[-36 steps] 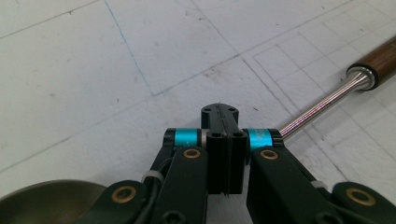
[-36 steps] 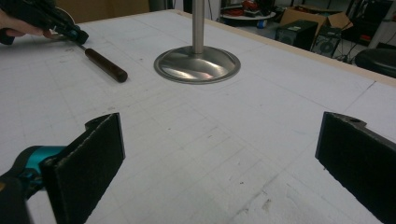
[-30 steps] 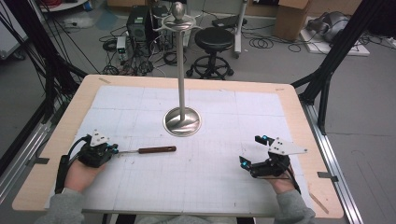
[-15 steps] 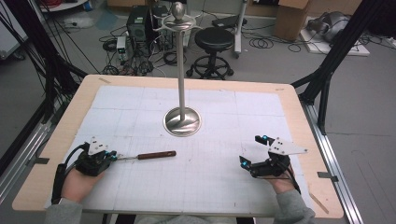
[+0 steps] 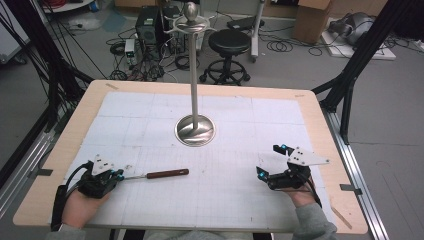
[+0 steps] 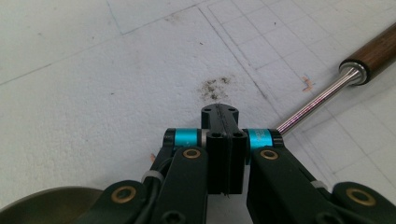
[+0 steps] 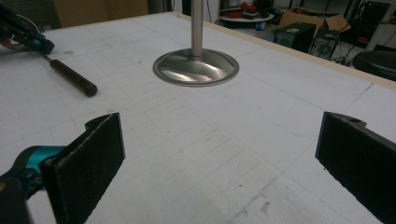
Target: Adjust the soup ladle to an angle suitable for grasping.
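- Cables, computer cases, a black stool (image 5: pixel 228 42) and cardboard boxes crowd the grey floor beyond the table (image 5: pixel 320 112), a wooden top covered by a white gridded mat (image 5: pixel 230 150).
- Upright on the mat, toward the far middle, stands a metal stand (image 5: pixel 195 129): a round shiny base, a thin pole and a knob with curved hooks at the top.
- Lying flat on the near left part of the mat is a tool with a dark wooden handle (image 5: pixel 167 173) and a thin metal shaft, well apart from the stand's base.
- Left hand-held gripper (image 5: pixel 119 175) sits low over the mat at the near left, held by the person's left hand (image 5: pixel 82 206); its jaws are pressed together, and the shaft's end runs in right at them. From the left gripper view the shaft (image 6: pixel 317 102) passes just beside the closed jaw tips; whether they pinch it cannot be told.
- Right hand-held gripper (image 5: pixel 270 161) rests near the table's near right corner, jaws spread wide apart with nothing between them; its own view looks across the bare mat toward the stand's base (image 7: pixel 196 67).
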`<action>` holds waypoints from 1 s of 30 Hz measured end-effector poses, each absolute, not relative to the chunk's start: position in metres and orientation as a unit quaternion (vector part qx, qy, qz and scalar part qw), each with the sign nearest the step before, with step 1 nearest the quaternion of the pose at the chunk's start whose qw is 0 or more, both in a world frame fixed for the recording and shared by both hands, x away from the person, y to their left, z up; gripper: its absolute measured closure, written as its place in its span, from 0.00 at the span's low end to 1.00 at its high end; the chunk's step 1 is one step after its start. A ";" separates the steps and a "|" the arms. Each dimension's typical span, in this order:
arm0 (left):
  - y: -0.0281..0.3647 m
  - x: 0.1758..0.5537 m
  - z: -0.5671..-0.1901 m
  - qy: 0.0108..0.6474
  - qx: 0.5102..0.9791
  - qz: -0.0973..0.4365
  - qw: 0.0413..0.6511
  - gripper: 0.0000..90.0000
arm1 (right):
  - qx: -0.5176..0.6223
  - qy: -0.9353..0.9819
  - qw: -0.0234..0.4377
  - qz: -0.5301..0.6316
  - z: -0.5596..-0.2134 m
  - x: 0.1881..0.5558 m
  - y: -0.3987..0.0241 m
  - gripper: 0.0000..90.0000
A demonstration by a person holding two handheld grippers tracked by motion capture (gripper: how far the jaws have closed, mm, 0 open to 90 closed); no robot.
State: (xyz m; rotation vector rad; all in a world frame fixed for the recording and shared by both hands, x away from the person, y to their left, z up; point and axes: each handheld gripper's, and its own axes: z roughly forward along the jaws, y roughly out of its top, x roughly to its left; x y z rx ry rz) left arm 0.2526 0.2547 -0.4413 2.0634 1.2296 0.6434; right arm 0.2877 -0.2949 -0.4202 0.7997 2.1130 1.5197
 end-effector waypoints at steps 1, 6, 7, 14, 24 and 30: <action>0.255 0.253 -0.441 0.468 0.787 0.245 0.319 0.99 | 0.288 0.759 0.208 0.546 -0.420 0.288 -0.295 0.00; 0.253 0.254 -0.440 0.454 0.790 0.252 0.325 0.99 | 0.283 0.760 0.212 0.545 -0.420 0.289 -0.294 0.00; 0.253 0.254 -0.439 0.452 0.789 0.253 0.331 0.99 | 0.284 0.760 0.210 0.545 -0.420 0.288 -0.294 0.00; 0.246 0.251 -0.432 0.411 0.795 0.239 0.376 0.99 | 0.280 0.760 0.212 0.546 -0.420 0.288 -0.294 0.00; 0.228 0.240 -0.433 0.369 0.821 0.201 0.385 1.00 | 0.282 0.759 0.214 0.547 -0.419 0.287 -0.294 0.00; 0.223 0.243 -0.438 0.365 0.833 0.190 0.370 0.99 | 0.282 0.761 0.211 0.545 -0.419 0.287 -0.294 0.00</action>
